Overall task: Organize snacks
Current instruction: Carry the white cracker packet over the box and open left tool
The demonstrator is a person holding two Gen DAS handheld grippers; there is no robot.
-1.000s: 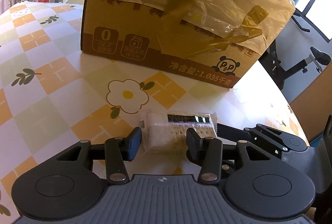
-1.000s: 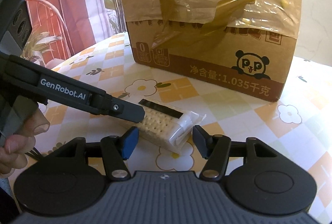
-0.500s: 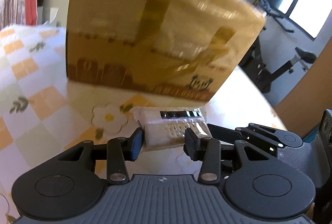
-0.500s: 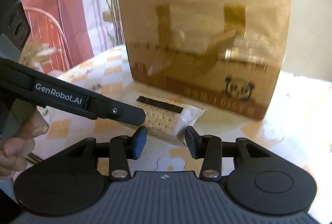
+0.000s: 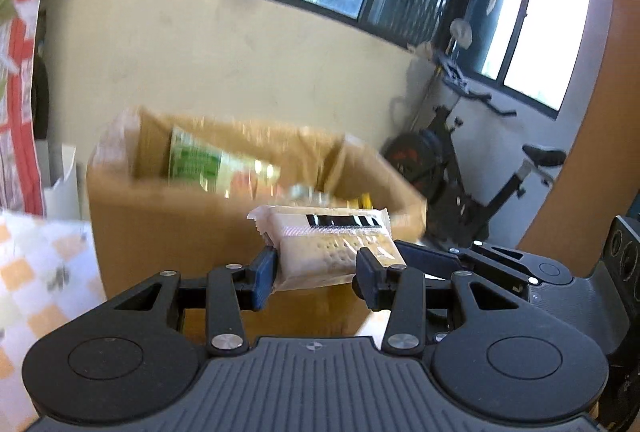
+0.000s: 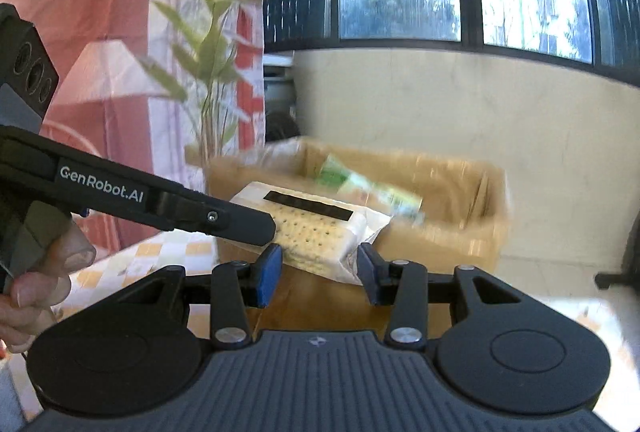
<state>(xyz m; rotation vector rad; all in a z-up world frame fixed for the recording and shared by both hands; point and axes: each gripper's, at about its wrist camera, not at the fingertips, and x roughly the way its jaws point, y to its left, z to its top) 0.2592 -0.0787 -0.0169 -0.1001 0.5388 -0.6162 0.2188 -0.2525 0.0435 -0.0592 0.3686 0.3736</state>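
Observation:
A clear-wrapped pack of crackers [image 5: 328, 244] with a black label is held in the air between both grippers. My left gripper [image 5: 316, 270] is shut on one end of it. My right gripper [image 6: 318, 268] is shut on the other end [image 6: 316, 232]. The pack hangs just in front of the top edge of an open cardboard box [image 5: 240, 192], which also shows in the right wrist view [image 6: 440, 200]. A green snack bag [image 5: 200, 164] lies inside the box. The left gripper's finger [image 6: 224, 220] crosses the right wrist view.
The box stands on a table with a checked flower-pattern cloth [image 5: 44, 272]. An exercise bike [image 5: 472, 184] stands on the floor to the right. A plant [image 6: 208, 64] and a pink curtain are at the left. A low wall with windows is behind.
Both grippers have lifted the cracker pack off the table up to the level of the box's open top. The view is blurred by the motion.

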